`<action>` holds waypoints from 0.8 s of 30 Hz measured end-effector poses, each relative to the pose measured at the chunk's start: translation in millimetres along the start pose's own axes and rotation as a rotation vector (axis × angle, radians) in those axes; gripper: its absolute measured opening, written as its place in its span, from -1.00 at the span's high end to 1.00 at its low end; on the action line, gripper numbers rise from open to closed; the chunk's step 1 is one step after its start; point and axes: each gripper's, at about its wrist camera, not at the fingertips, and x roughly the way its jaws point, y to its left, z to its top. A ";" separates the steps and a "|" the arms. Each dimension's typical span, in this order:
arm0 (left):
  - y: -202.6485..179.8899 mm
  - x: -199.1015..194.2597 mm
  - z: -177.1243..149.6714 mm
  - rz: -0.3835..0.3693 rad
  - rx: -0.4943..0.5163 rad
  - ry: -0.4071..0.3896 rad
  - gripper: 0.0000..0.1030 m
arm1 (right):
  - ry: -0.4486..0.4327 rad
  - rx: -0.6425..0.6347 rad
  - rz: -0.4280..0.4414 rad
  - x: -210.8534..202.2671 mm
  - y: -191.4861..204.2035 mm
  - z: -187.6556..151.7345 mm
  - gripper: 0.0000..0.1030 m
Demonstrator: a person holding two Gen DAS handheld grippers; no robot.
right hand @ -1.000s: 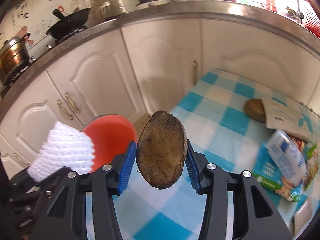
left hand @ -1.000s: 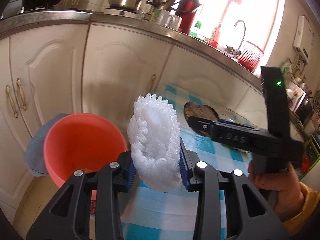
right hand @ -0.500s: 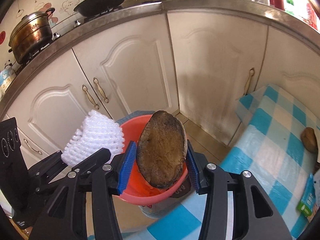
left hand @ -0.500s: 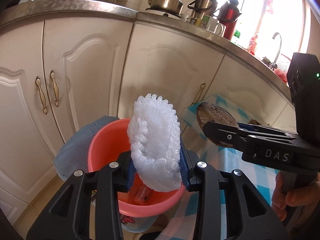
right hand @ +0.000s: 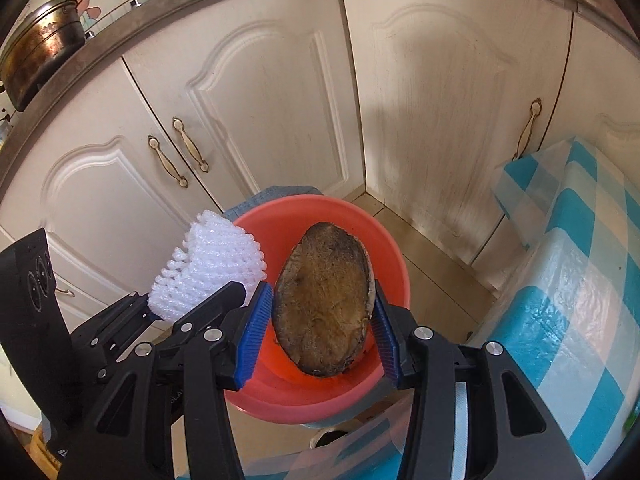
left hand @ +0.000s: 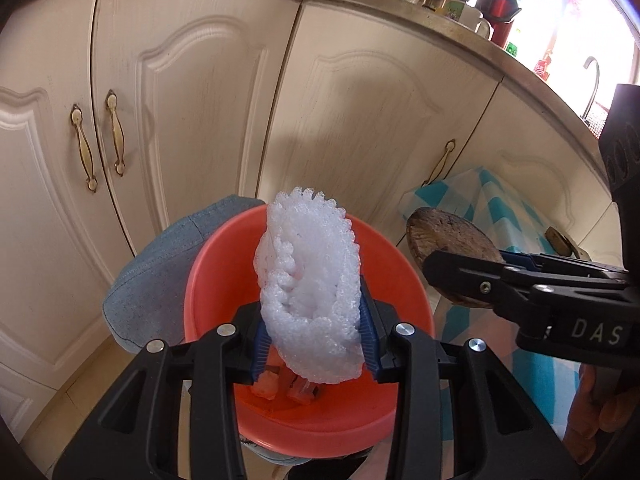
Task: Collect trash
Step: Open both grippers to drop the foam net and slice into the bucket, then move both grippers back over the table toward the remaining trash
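Bright daylight glares through the window [left hand: 592, 12]; sharp focus, strong fisheye bending, dark corners.

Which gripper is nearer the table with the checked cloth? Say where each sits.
Right. The right gripper hangs over the bucket beside the table; the left gripper is farther.

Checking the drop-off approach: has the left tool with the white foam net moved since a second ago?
Yes. The left tool carried the foam net off the checked tablecloth to over the red basin.
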 end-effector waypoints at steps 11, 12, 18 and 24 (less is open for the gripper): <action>8.8 4.9 0.4 0.024 -0.049 0.032 -0.51 | -0.151 0.067 -0.060 -47.3 -22.1 3.5 -0.60; 8.1 1.0 1.2 0.013 -0.048 0.026 -0.51 | -0.166 0.075 -0.065 -55.6 -26.3 1.9 -0.62; 5.8 -32.0 3.7 -0.001 -0.085 -0.067 -0.64 | -0.242 0.159 -0.106 -106.0 -56.6 -21.5 -0.71; -7.5 -70.2 4.8 -0.006 -0.057 -0.166 -0.65 | -0.286 0.250 -0.153 -152.6 -83.6 -67.6 -0.71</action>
